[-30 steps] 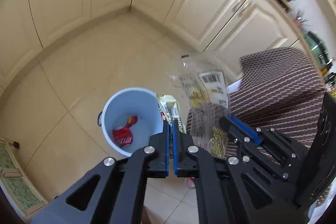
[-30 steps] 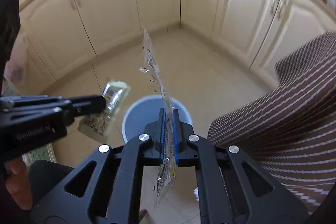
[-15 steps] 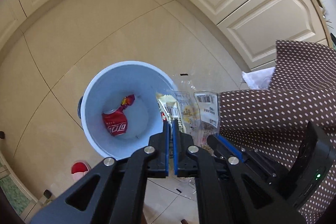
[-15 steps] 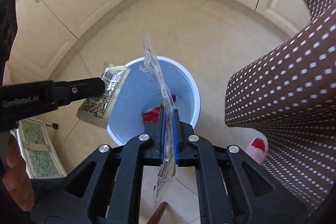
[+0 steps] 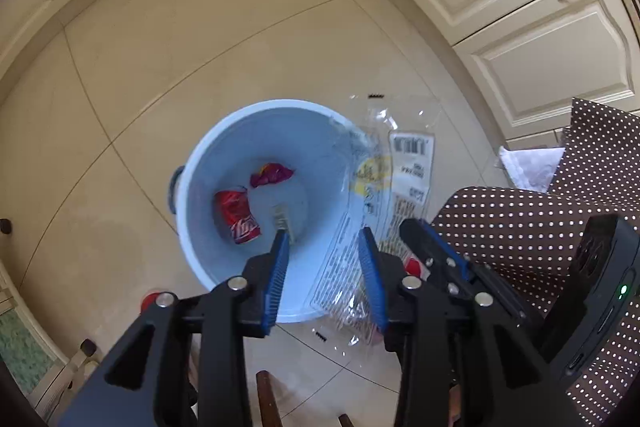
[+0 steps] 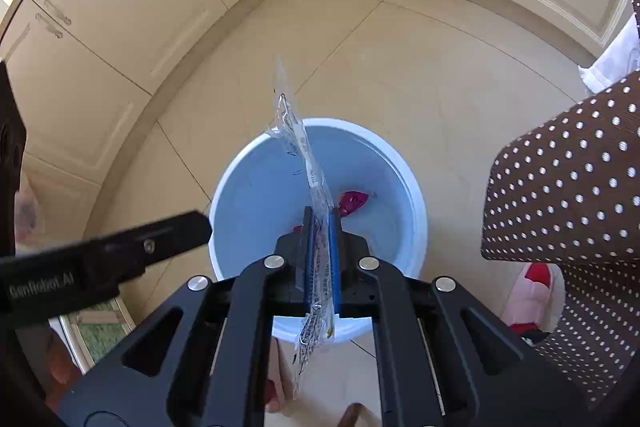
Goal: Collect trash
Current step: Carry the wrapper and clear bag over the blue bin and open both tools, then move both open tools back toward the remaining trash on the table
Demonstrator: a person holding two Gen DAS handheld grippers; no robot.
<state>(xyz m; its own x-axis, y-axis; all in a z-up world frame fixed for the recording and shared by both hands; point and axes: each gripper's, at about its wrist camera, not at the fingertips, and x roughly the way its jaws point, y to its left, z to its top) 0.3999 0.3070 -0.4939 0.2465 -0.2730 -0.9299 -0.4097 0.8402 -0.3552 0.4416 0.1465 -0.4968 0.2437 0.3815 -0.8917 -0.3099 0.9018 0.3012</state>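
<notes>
A pale blue bin (image 5: 208,163) stands on the tiled floor below both grippers. In it lie a crushed red can (image 5: 237,215), a magenta wrapper (image 5: 272,174) and a small striped wrapper (image 5: 283,217) just under my left fingertips. My left gripper (image 5: 323,241) hangs over the bin, its jaws opening with nothing pressed between them. My right gripper (image 6: 321,217) is shut on a clear plastic wrapper (image 6: 298,143), which stands edge-on above the bin (image 6: 412,203). The same clear wrapper (image 5: 404,183) shows beside my left gripper.
Cream cabinet doors (image 5: 532,15) wrap around the floor corner. A person's brown dotted garment (image 6: 568,187) fills the right side, with a red and pink slipper (image 6: 532,291) beneath it. A green mat (image 6: 100,331) lies at the lower left.
Both grippers have sunk closer over the bin. My left gripper has opened and let go of the small striped wrapper, which now lies in the bin. The right still grips the clear wrapper.
</notes>
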